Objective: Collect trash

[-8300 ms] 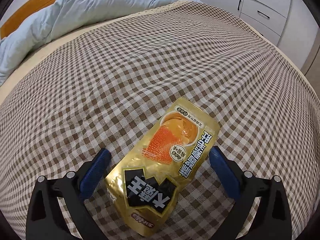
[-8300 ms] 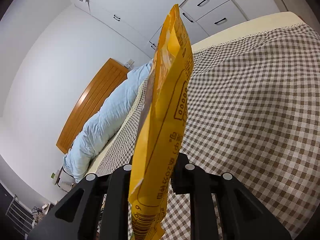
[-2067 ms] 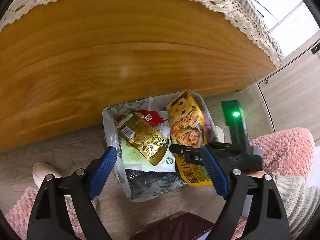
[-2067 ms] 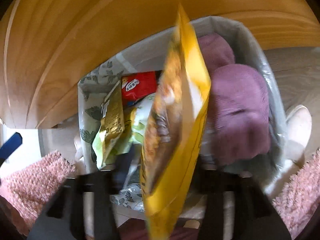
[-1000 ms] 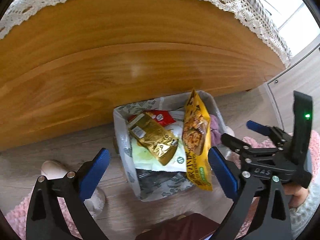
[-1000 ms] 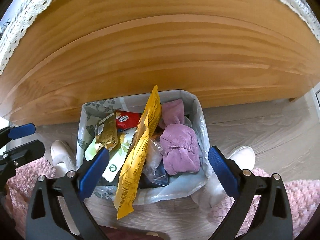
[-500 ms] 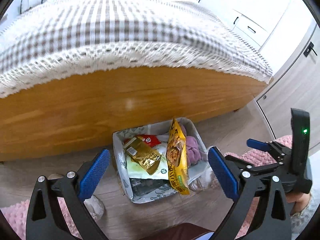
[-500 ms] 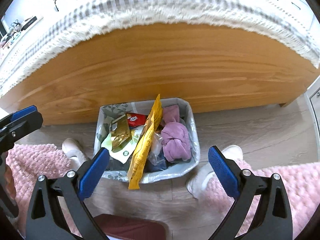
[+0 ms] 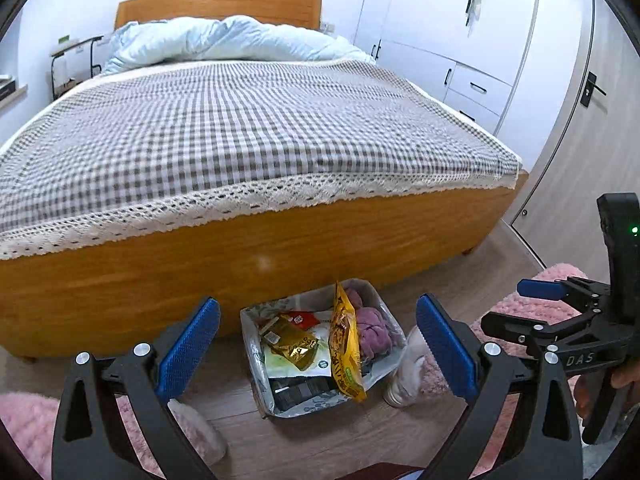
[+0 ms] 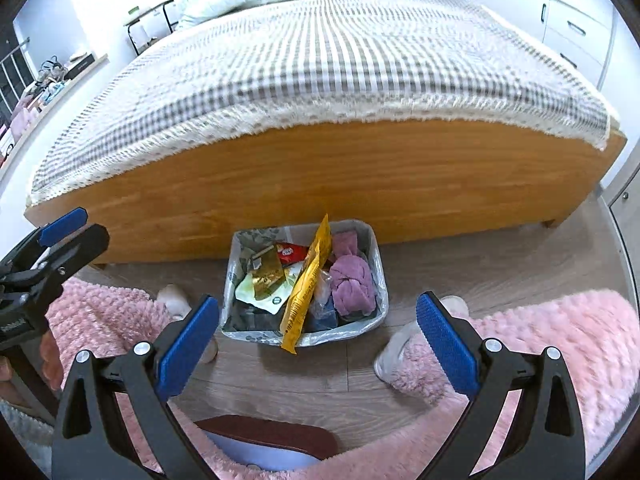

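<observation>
The yellow snack bag [image 10: 306, 280] hides part of the trash bin's [image 10: 378, 264] contents. Print on the gold pouch [image 9: 294, 342] is too small to read. The checked bedspread [image 10: 340, 52] is motion-blurred in the right wrist view.

Brown-and-white checked bedspread [image 9: 248, 128], yellow snack bag [image 10: 306, 284], pink rug [image 10: 540, 344]

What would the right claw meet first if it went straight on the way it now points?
Probably the bin on the floor, most likely the tall yellow snack bag standing in it, since that sits between the open fingers of the right claw. Depth is unclear, so the wooden floor in front of it is possible.
</observation>
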Available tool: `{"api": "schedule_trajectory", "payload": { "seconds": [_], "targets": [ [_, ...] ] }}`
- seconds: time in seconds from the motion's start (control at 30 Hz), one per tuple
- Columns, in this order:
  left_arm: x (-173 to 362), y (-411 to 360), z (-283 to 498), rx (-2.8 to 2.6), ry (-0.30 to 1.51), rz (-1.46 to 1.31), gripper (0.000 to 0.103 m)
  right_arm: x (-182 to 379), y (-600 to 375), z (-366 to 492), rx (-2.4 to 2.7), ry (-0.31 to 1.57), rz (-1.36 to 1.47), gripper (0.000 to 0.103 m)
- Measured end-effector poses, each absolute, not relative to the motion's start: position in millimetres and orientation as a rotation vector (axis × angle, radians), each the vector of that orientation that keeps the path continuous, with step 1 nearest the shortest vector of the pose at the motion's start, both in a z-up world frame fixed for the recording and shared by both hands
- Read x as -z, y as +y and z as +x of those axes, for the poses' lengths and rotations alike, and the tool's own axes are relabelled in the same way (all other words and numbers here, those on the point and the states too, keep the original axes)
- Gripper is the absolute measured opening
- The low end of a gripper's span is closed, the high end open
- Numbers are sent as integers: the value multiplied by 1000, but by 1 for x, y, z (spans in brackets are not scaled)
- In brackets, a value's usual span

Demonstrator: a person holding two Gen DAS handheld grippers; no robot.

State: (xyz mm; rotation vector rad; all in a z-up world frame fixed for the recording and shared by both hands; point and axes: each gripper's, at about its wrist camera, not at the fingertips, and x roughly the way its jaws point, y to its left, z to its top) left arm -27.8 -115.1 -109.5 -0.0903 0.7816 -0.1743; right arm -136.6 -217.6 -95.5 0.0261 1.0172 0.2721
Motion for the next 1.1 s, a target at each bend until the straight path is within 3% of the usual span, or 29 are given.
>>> {"api": "schedule_trajectory", "payload": {
  "seconds": [1.1],
  "targets": [
    [95, -119, -50, 79, 775, -121, 95, 75, -203, -145, -291, 985, -2, 95]
  ]
}}
